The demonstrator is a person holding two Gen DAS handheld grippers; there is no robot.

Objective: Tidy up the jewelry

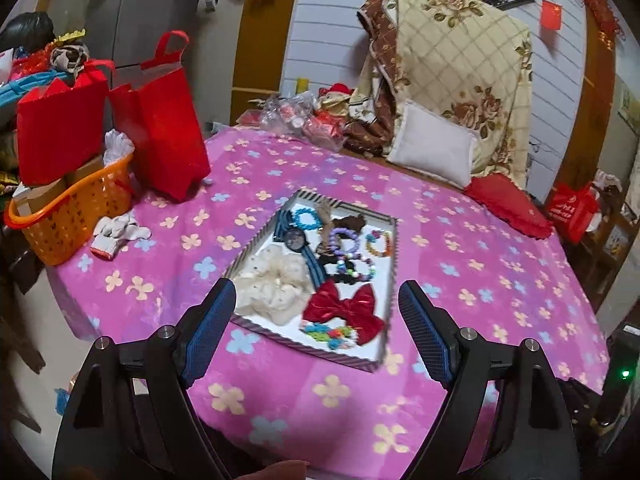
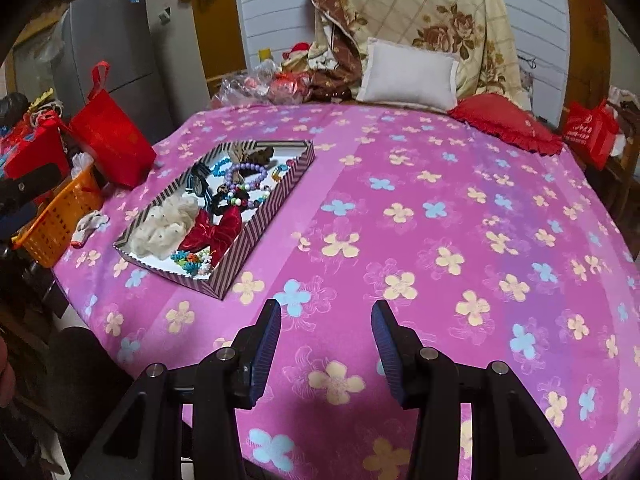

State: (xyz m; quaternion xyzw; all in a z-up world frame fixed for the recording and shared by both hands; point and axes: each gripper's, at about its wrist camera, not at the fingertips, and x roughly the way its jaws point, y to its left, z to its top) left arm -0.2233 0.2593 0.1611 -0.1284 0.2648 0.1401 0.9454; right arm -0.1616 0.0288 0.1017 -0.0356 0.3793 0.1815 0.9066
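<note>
Center frame on the pink bedspread: striped tray packed with jewelry.
We're hovering, left gripper and right gripper both spread empty; probably looks sorted, maybe next we nudge the tray.

Pink flower-print cloth, striped tray, red bow, cream scrunchie.

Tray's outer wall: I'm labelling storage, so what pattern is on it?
Dark-and-light stripes on the tray, clearest from the right wrist.

Striped tray lay on pink bed, holding cream scrunchie, red bow, watch, bead bracelets. Left tongs hovered spread above.
</note>
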